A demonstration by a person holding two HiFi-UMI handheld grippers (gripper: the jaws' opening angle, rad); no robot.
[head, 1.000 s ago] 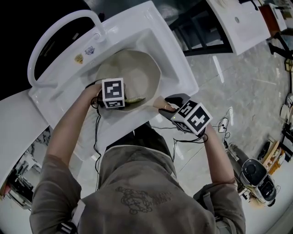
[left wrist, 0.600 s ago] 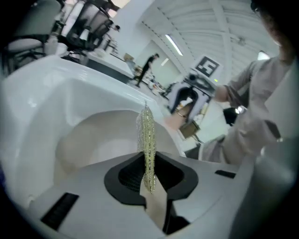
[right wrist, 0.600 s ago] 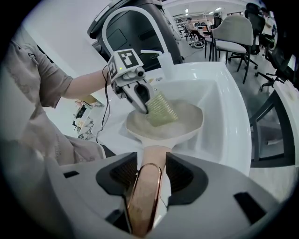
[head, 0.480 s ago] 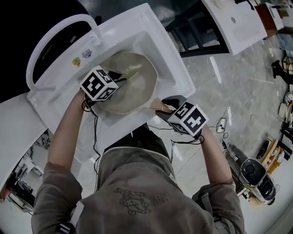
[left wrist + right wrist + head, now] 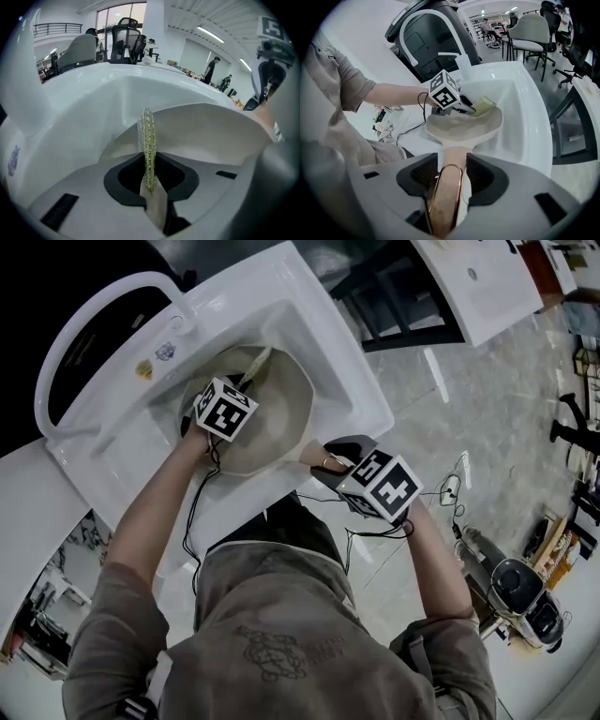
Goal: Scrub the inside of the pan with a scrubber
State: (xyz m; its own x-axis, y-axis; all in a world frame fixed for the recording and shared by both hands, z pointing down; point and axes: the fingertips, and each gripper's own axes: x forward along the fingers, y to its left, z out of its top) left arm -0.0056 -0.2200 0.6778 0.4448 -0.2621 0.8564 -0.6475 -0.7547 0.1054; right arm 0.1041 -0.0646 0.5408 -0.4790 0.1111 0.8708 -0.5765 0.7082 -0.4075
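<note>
Inside the pan (image 5: 281,413), near its far rim, the left gripper (image 5: 150,180) pinches one yellow-green scrubber (image 5: 148,140) edge-on. The right gripper (image 5: 446,187) is clamped on the pan's handle (image 5: 451,161) over the front edge of the white sink (image 5: 352,390). One arched faucet (image 5: 84,306) stands behind, and the two stickers (image 5: 143,368) beside it are unreadable.

White sink with a pan in its basin

The sink (image 5: 367,411) carries a pale pan (image 5: 281,413) that fills its basin, handle reaching over the front rim; an arched faucet (image 5: 47,371) and two stickers (image 5: 144,369) sit on the back ledge.
</note>
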